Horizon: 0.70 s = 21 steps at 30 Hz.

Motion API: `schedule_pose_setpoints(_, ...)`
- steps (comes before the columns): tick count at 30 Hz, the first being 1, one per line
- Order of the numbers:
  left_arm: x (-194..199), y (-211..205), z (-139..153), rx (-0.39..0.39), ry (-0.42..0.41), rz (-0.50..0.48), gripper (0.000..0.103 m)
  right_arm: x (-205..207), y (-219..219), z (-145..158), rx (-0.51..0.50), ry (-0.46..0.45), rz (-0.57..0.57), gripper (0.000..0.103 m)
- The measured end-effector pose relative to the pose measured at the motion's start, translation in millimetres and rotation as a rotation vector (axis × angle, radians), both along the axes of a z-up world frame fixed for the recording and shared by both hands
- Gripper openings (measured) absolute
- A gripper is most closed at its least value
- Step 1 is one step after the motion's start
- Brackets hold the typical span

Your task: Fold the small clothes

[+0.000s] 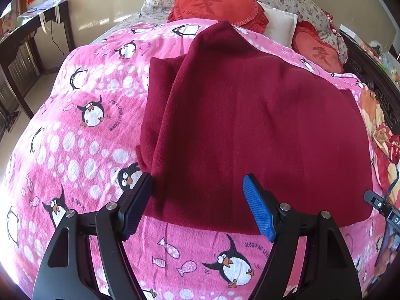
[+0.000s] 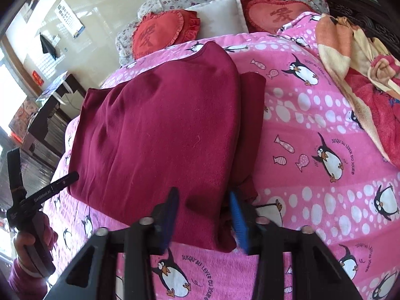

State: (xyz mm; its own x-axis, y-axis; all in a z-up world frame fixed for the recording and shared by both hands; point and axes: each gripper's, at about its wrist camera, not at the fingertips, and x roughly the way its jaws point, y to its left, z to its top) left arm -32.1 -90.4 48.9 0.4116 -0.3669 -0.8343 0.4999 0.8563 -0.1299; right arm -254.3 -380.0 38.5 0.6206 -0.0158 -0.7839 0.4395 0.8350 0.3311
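Note:
A dark red garment (image 1: 250, 125) lies partly folded on the pink penguin blanket (image 1: 82, 135); it also shows in the right wrist view (image 2: 160, 130). A folded-over layer lies on top, with a strip of lower layer showing on one side (image 2: 250, 125). My left gripper (image 1: 197, 192) is open over the garment's near left edge, holding nothing. My right gripper (image 2: 203, 205) is open, its blue pads either side of the garment's near right corner. The left gripper and the hand holding it show at the left of the right wrist view (image 2: 30, 200).
Red heart cushions (image 1: 215, 2) and a white pillow (image 1: 280, 25) lie at the head of the bed. A crumpled orange and red blanket (image 2: 362, 75) lies at the right. A dark wooden desk (image 1: 30, 45) stands beside the bed on the left.

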Motion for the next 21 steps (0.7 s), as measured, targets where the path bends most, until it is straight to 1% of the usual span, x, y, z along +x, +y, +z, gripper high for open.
schedule_pose_setpoints(1,0.2,0.9,-0.8,0.002,0.004,0.002,0.074,-1.9,0.2,0.2,-0.004,-0.007,0.000,0.018)
schedule_pose_setpoints(2,-0.2,1.4,-1.3,0.003,0.006,0.003,0.074,-3.2,0.2,1.0,-0.002,-0.014,-0.002,0.008)
schedule_pose_setpoints(3,-0.2,2.4,-1.5,0.004,0.007,0.002,0.074,-5.9,0.1,2.6,0.006,-0.027,-0.004,0.007)
schedule_pose_setpoints(5,0.1,4.6,-2.2,0.003,0.005,0.007,0.074,-8.3,0.6,4.1,0.008,-0.030,0.008,0.007)
schedule_pose_setpoints(7,1.5,6.0,-5.0,0.007,0.013,0.018,0.074,-8.0,0.4,-0.4,-0.013,0.006,0.003,0.007)
schedule_pose_setpoints(9,2.3,7.9,-7.5,0.007,0.024,0.025,0.074,-7.1,-1.9,-9.2,-0.009,0.043,-0.012,0.007)
schedule_pose_setpoints(12,1.1,10.7,-7.4,0.000,0.025,0.026,0.074,-5.7,0.2,-9.9,-0.032,0.060,-0.014,0.007)
schedule_pose_setpoints(15,-0.7,13.4,-4.3,-0.013,0.029,0.025,0.074,-5.8,5.2,0.0,-0.058,0.057,-0.024,0.007)
schedule_pose_setpoints(17,-2.1,15.8,0.0,-0.035,0.032,0.029,0.074,-7.8,6.0,7.1,-0.073,0.044,-0.043,0.007)
schedule_pose_setpoints(19,-3.5,18.2,4.4,-0.060,0.035,0.036,0.074,-9.6,8.0,16.3,-0.114,0.033,-0.065,0.007)
schedule_pose_setpoints(21,-4.8,19.9,8.8,-0.085,0.033,0.040,0.074,-9.7,8.8,24.5,-0.132,0.017,-0.068,0.009)
